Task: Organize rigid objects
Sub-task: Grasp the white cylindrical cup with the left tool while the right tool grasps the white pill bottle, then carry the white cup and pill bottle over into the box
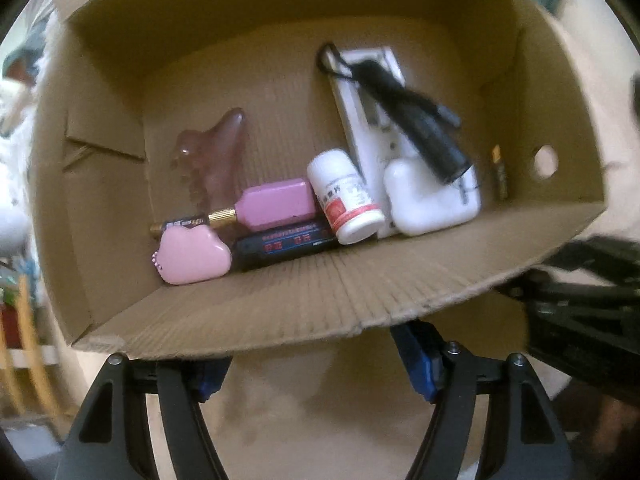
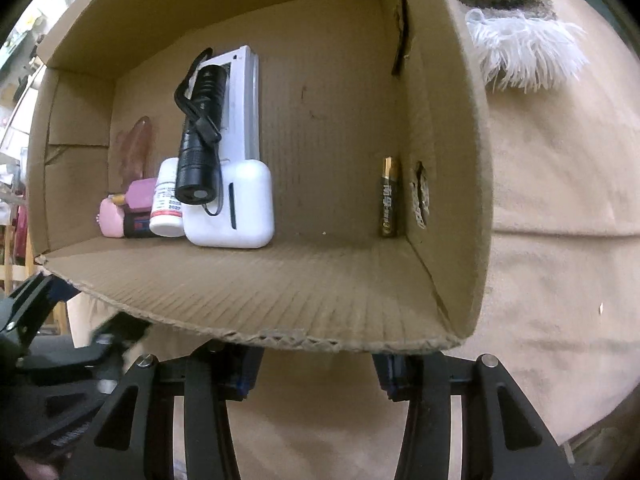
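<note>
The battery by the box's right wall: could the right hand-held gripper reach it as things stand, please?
Probably yes. The battery lies alone against the box wall, with bare cardboard beside it, and the right hand-held gripper is open; the wall leaves only one side free.

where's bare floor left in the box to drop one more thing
Bare floor runs between the white case and the battery by the holed wall, and across the far half of the box. The near-left corner around the pill bottle is crowded.

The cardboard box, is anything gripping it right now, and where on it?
Neither pair of tongs holds anything. The left tongs and right tongs stand open just below the near rim of the cardboard box, with nothing between them.
</note>
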`<action>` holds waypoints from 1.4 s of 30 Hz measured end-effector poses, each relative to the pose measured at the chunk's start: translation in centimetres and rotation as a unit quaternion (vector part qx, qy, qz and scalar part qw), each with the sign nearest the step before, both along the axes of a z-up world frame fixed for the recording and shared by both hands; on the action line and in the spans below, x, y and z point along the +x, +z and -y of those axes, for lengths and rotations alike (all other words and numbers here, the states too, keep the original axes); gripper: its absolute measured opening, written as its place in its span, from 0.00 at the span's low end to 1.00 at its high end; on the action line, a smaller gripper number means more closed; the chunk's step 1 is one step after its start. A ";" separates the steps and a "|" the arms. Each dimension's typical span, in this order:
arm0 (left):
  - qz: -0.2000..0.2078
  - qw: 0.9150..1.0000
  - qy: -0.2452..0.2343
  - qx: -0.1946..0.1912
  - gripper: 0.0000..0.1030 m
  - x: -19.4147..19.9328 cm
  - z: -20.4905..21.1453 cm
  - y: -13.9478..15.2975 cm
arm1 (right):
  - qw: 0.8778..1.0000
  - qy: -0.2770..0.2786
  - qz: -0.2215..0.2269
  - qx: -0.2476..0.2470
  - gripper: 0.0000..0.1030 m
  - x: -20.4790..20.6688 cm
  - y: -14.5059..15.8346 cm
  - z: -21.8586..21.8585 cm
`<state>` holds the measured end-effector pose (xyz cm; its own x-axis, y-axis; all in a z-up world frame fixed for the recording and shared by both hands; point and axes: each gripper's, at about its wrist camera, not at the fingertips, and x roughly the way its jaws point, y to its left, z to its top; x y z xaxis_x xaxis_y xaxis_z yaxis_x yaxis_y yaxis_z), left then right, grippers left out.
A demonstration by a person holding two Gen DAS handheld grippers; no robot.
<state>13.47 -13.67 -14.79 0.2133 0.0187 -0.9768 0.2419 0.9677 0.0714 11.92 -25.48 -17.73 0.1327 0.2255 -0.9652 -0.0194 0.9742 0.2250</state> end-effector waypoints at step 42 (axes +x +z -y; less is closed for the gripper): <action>-0.038 0.979 0.199 -0.036 0.52 -7.9 -13.3 0.0 | 0.997 0.050 0.052 0.025 0.48 -3.1 6.9 -2.8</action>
